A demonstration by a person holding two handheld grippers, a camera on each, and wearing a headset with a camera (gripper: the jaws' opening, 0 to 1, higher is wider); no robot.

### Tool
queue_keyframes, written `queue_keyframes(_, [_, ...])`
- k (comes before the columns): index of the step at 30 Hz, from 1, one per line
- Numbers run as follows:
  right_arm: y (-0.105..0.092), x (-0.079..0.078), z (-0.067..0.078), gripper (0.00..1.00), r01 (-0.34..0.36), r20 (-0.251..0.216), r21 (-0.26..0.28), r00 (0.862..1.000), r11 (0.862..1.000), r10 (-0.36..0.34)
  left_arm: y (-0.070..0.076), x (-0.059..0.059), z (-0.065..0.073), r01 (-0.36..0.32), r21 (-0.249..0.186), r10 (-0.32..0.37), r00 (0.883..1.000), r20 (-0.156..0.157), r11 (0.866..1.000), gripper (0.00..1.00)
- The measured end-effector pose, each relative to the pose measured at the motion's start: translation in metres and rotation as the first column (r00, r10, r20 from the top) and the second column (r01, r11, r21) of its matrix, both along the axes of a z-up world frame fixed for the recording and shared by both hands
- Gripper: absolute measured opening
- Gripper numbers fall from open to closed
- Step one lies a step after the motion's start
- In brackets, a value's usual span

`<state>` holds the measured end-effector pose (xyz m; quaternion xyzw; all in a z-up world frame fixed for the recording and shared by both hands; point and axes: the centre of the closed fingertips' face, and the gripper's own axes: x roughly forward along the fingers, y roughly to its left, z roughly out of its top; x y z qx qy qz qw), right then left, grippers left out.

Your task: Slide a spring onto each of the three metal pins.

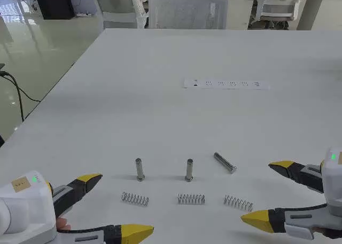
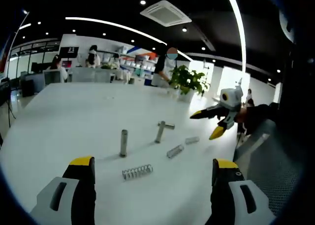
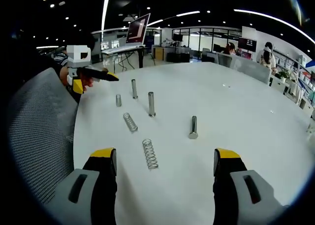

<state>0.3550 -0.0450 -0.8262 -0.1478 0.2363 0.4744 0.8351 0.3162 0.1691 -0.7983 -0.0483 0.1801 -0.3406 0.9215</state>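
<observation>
- Head view: on the white table (image 1: 160,94) the left pin (image 1: 139,169) and the middle pin (image 1: 189,170) stand upright, while the right pin (image 1: 225,162) lies on its side.
- Nearer the person, three springs lie flat in a row, each apart from its pin: the left spring (image 1: 134,198), the middle spring (image 1: 191,199) and the right spring (image 1: 238,203).
- The left gripper (image 1: 115,204) is at the lower left and the right gripper (image 1: 262,191) at the lower right. Both have their jaws spread wide and hold nothing.
- A power strip (image 1: 224,84) lies farther back, and a chair (image 1: 187,12) stands at the far edge.
- Left gripper view: its yellow-tipped jaws are wide apart, with the left spring (image 2: 137,172) on the table just ahead of them. The right gripper (image 2: 216,121) hovers beyond the row.
- Right gripper view: its jaws gape, with the right spring (image 3: 150,153) on the table just ahead of them and the right pin (image 3: 193,127) beyond.
</observation>
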Motion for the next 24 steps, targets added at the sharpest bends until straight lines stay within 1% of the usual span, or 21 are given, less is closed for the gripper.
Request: queue_keyframes(24, [-0.0006, -0.0011, -0.0032, 0.79, -0.003, -0.009, -0.015, 1.0, 1.0, 0.003, -0.0003, -0.0004, -0.0006, 0.005, 0.001, -0.005, 1.0, -0.001, 1.0, 0.94])
